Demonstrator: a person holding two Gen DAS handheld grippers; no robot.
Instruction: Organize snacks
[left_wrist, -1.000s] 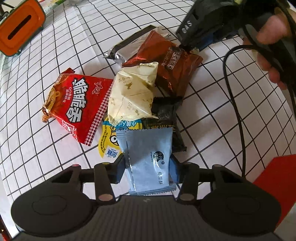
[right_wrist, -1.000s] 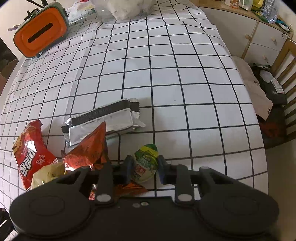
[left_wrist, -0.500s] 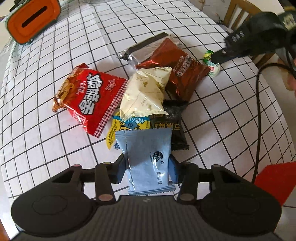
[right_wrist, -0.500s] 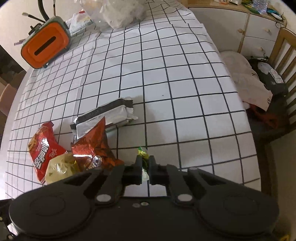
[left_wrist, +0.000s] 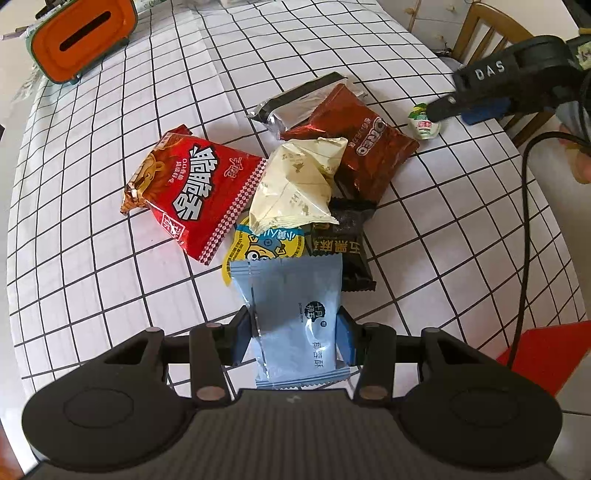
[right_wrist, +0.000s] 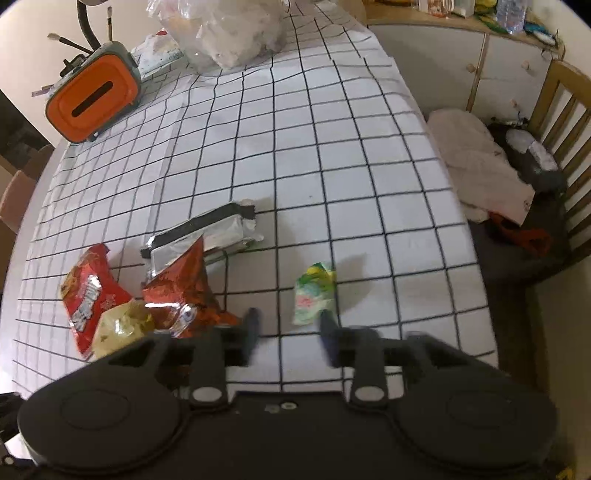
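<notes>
My left gripper (left_wrist: 294, 334) is shut on a light blue snack packet (left_wrist: 295, 317) at the near side of a pile. The pile holds a red noodle bag (left_wrist: 195, 192), a cream packet (left_wrist: 295, 184), a brown Oreo packet (left_wrist: 354, 144), a silver packet (left_wrist: 295, 101), a yellow packet (left_wrist: 266, 245) and a black packet (left_wrist: 343, 251). My right gripper (right_wrist: 290, 328) is open, just behind a small green and white snack (right_wrist: 314, 293) lying on the cloth right of the pile. That snack also shows in the left wrist view (left_wrist: 424, 123).
An orange tissue box (right_wrist: 94, 99) stands at the table's far left. A clear plastic bag (right_wrist: 229, 33) sits at the far edge. A wooden chair (right_wrist: 546, 155) with cloth stands beyond the right edge. A red object (left_wrist: 543, 350) lies at the near right.
My right gripper has opened and let go of the green and white snack, which now lies on the cloth right of the pile. My left gripper has drawn back a little with the blue packet.
</notes>
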